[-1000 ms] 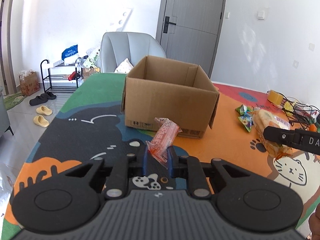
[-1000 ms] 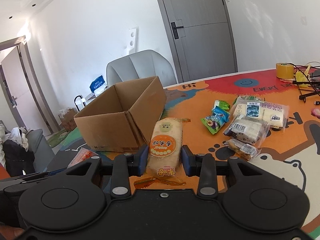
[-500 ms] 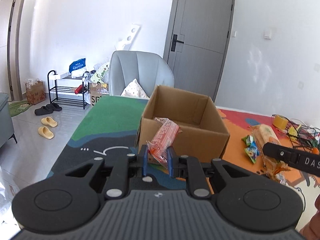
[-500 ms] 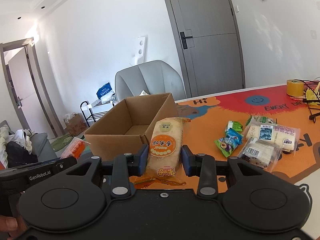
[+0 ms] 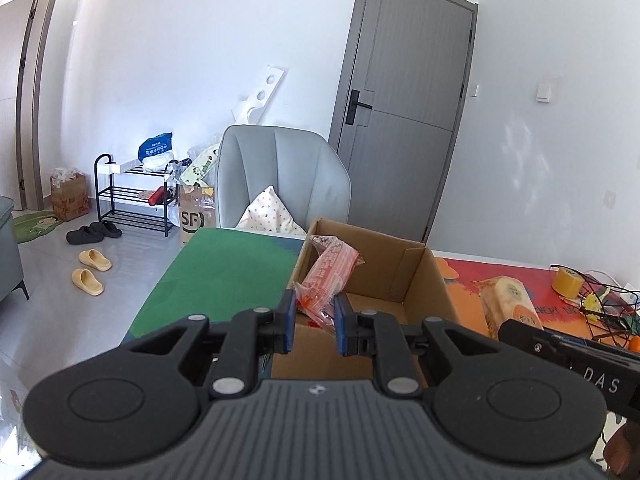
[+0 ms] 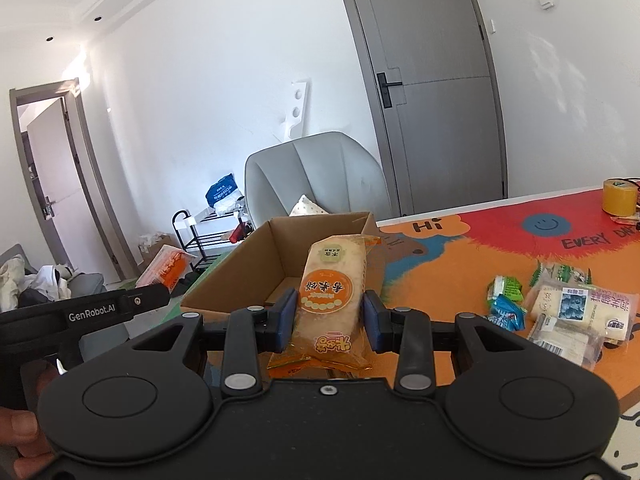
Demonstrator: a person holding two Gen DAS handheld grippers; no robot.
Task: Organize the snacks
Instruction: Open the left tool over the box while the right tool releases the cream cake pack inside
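Observation:
My left gripper [image 5: 314, 324] is shut on a crinkly orange-red snack packet [image 5: 326, 280], held up over the near left corner of an open cardboard box [image 5: 404, 276]. My right gripper [image 6: 330, 328] is shut on a long pale rice-cracker pack [image 6: 334, 292] with an orange round label, raised in front of the same box [image 6: 240, 276]. In the right wrist view the left gripper's arm and its orange packet [image 6: 166, 270] show at the left. The rice-cracker pack [image 5: 508, 300] also shows right of the box in the left wrist view.
Several loose snack packs [image 6: 568, 312] lie on the colourful mat [image 6: 460, 264] to the right, with a yellow tape roll [image 6: 619, 196] and wires behind. A grey chair [image 5: 280, 184] stands past the table's far edge; a shoe rack [image 5: 132, 196] and slippers are on the floor.
Both grippers have risen and come closer to the box with their packs still held. The box's open inside now shows in both views.

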